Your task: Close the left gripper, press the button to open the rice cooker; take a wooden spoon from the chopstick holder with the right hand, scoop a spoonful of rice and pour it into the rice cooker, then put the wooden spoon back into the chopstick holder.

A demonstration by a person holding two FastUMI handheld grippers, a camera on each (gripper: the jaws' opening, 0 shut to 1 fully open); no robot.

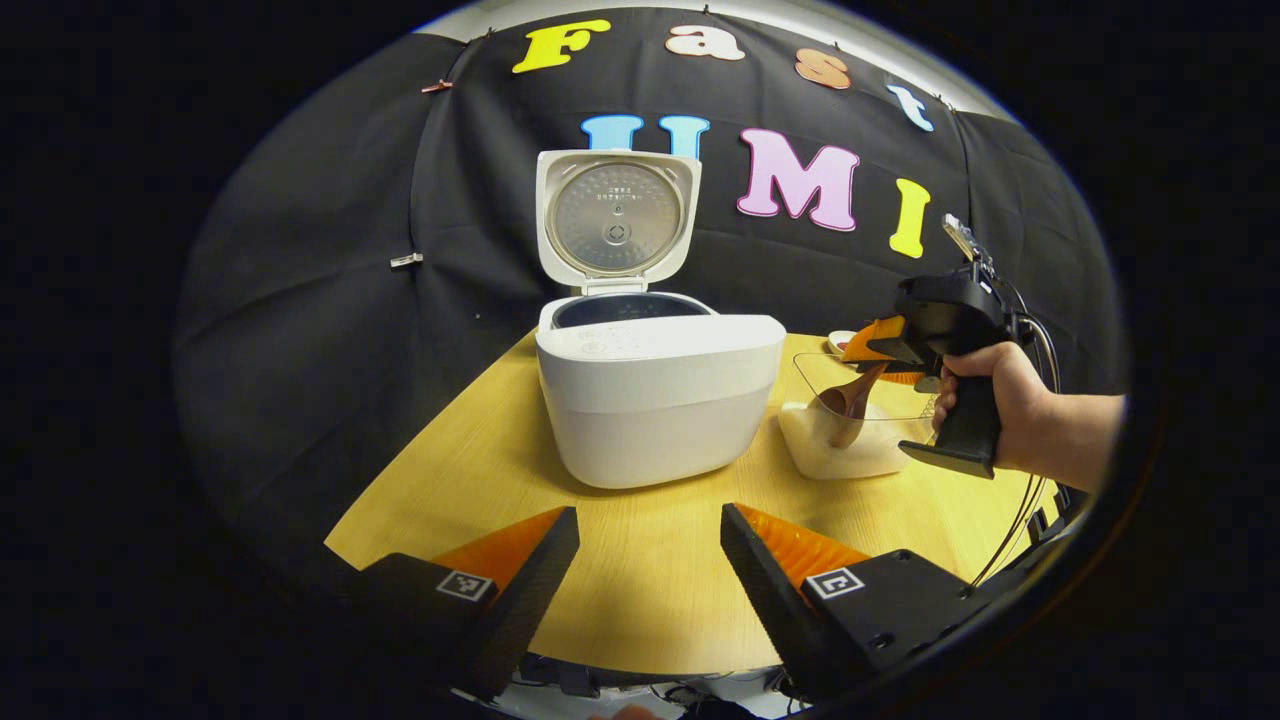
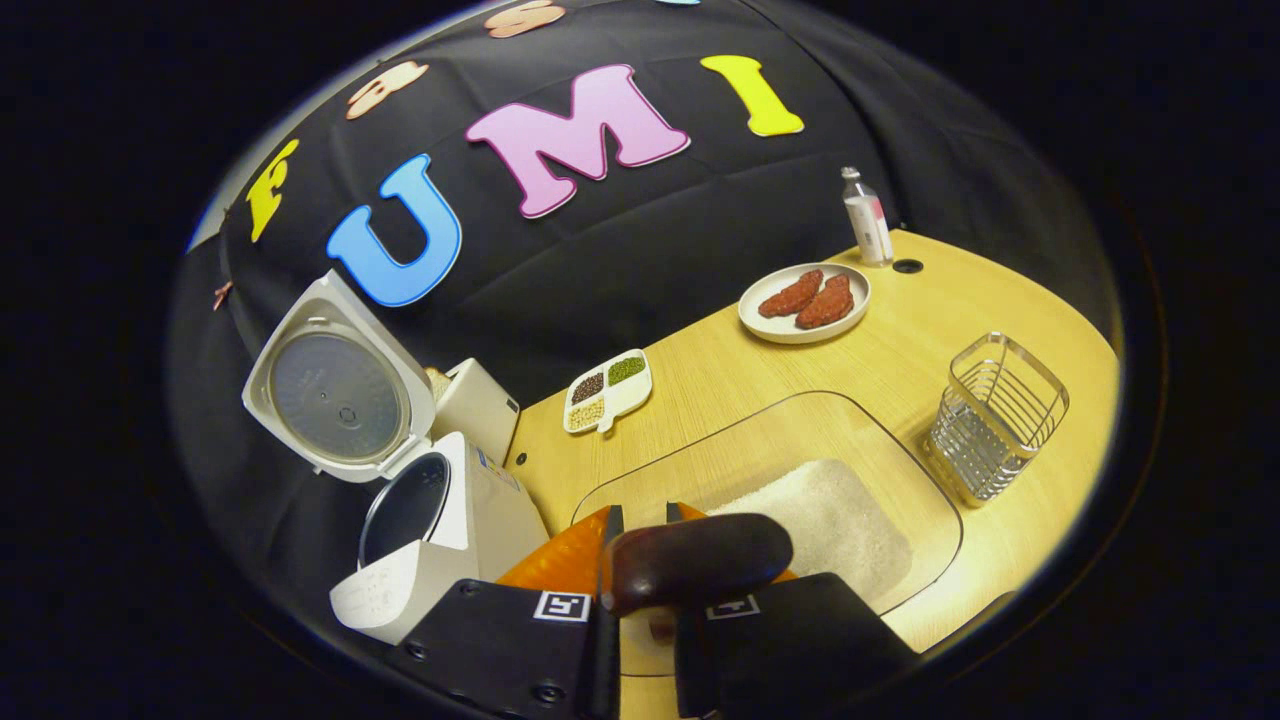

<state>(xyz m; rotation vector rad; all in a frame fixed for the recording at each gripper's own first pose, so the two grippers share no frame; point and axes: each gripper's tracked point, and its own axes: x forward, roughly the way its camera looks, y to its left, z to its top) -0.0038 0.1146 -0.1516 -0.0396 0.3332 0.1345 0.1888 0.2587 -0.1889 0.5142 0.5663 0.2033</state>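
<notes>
**Left gripper view and right gripper view: lid raised, spoon in the rice container**

Left gripper view: the left gripper [image 1: 650, 560] hangs above the near edge of the wooden table [image 1: 470, 470], fingers wide apart, touching nothing. The rice cooker [image 1: 660, 400], white with smooth rounded walls, stands ahead with its lid [image 1: 617, 220] upright, showing a round metal inner plate. To its right, a hand [image 1: 1000, 410] holds the right gripper [image 1: 880, 350] by its grip over a clear container [image 1: 850, 420] of white rice. The wooden spoon [image 1: 850, 400] slants down from that gripper, its bowl in the container at the rice.

Right gripper view: the right gripper [image 2: 640, 520] is clamped on the dark, rounded handle of the wooden spoon [image 2: 695, 565], both fingers closed against it. Below lies the clear container [image 2: 900, 480], a rounded rectangle holding granular rice. The rice cooker [image 2: 440, 540] stands to the left, lid [image 2: 335, 385] open. Farther off: a wire chopstick holder [image 2: 995, 415], a plate [image 2: 805, 300] with two reddish pieces, a sectioned dish [image 2: 605, 390] of beans and a small bottle [image 2: 867, 215].
</notes>
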